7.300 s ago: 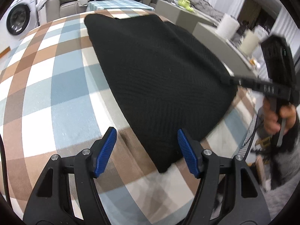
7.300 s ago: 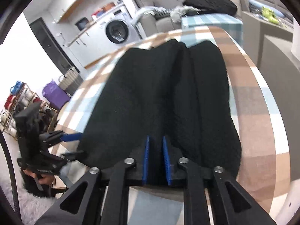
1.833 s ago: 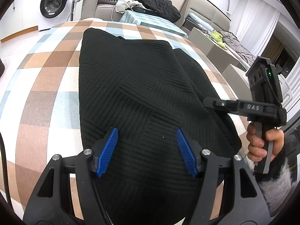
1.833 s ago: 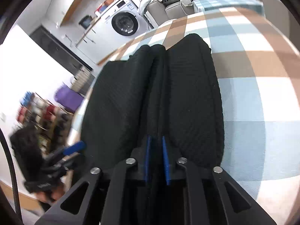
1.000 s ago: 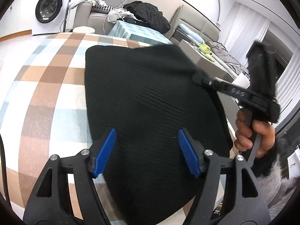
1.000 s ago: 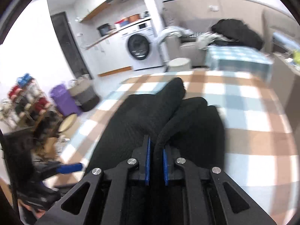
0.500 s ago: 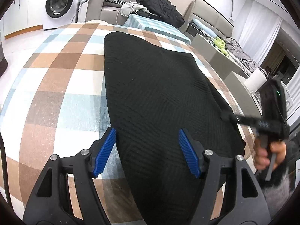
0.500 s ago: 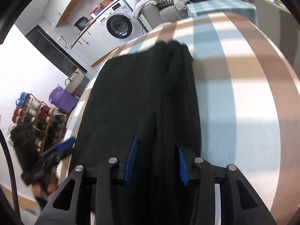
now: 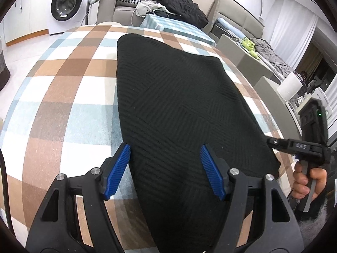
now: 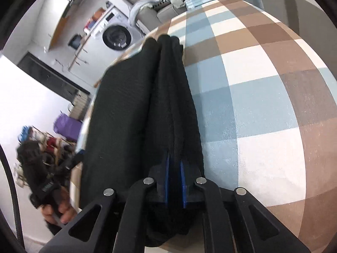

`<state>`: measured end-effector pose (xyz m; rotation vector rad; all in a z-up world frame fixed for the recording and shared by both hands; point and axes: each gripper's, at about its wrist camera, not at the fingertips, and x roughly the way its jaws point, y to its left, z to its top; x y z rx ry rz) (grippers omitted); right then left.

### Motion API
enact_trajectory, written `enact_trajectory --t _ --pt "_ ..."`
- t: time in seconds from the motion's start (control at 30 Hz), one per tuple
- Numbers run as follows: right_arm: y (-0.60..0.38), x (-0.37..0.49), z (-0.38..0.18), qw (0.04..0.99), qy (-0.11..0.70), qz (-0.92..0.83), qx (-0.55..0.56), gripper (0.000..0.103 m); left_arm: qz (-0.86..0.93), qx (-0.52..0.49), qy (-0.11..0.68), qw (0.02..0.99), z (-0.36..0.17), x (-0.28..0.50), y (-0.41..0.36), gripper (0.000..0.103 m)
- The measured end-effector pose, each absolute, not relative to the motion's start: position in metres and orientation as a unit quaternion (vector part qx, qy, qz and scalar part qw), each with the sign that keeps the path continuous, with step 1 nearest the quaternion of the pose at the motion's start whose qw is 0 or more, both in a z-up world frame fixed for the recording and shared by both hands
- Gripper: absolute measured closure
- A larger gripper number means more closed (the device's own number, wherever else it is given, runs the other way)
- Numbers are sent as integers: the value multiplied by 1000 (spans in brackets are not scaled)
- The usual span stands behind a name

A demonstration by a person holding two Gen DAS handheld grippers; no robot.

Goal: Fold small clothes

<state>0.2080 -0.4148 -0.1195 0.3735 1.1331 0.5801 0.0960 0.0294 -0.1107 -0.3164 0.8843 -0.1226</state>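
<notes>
A black ribbed knit garment [image 9: 179,97] lies lengthwise on the checked tablecloth [image 9: 63,105], folded into a long strip. My left gripper [image 9: 164,148] hovers open over its near end, blue pads on either side and touching nothing. My right gripper [image 10: 174,158] is closing, and its pads pinch a bunched fold of the garment [image 10: 126,109] at its near right edge. In the left wrist view the right gripper [image 9: 271,141] meets the cloth's right corner, held by a hand [image 9: 305,183]. In the right wrist view the left gripper [image 10: 79,155] is blurred at the far left.
The tablecloth [image 10: 252,84] ends close behind both grippers. Beyond the table stand a washing machine [image 9: 65,10], a sofa piled with clothes [image 9: 172,4], grey cabinets [image 9: 252,63] and a white roll [image 9: 289,85] on the right. A shoe rack [image 10: 42,139] is at the left.
Half a second ago the right jaws stood apart over the folded edge; now they are pinched on it, lower and rolled. The raised fold now lies flat. The left gripper stays open.
</notes>
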Motion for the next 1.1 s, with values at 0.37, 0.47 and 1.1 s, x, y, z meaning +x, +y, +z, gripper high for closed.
enact_trajectory --t 0.37,0.47,1.1 --pt "-411 175 -70 825 467 287 135 71 -50 -149 433 888 -115 89 35 36" --pt "-396 173 -82 803 490 318 117 68 -52 -147 434 887 -114 85 35 36" --pt "-401 178 -98 800 480 348 96 77 -97 -131 463 871 -121 52 24 36"
